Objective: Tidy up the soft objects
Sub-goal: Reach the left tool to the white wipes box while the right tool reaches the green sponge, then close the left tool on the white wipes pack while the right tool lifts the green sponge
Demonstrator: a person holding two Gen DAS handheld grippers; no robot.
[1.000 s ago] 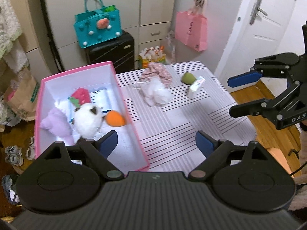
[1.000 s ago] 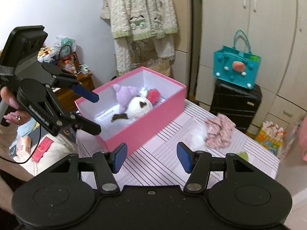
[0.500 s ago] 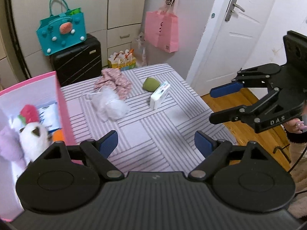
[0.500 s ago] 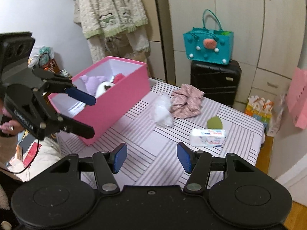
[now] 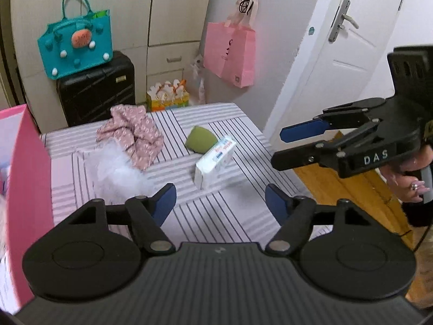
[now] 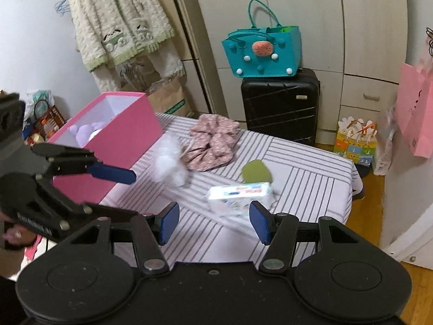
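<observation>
Both grippers have swung away from the pink box (image 6: 113, 135) toward the loose items, so another pick looks next. Left gripper (image 5: 220, 200) is empty, its jaws apart though just narrowed; right gripper (image 6: 213, 223) is apart and empty. Just beyond lies the tissue pack (image 5: 215, 162), touching the green sponge (image 5: 200, 142); left of it sit white fluff (image 5: 119, 173) and floral cloth (image 5: 132, 132). Only the right view shows purple plush (image 6: 84, 132) boxed.

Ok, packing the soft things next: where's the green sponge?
On the striped table, the green sponge touches the tissue pack, right of the pink scrunchie.
</observation>
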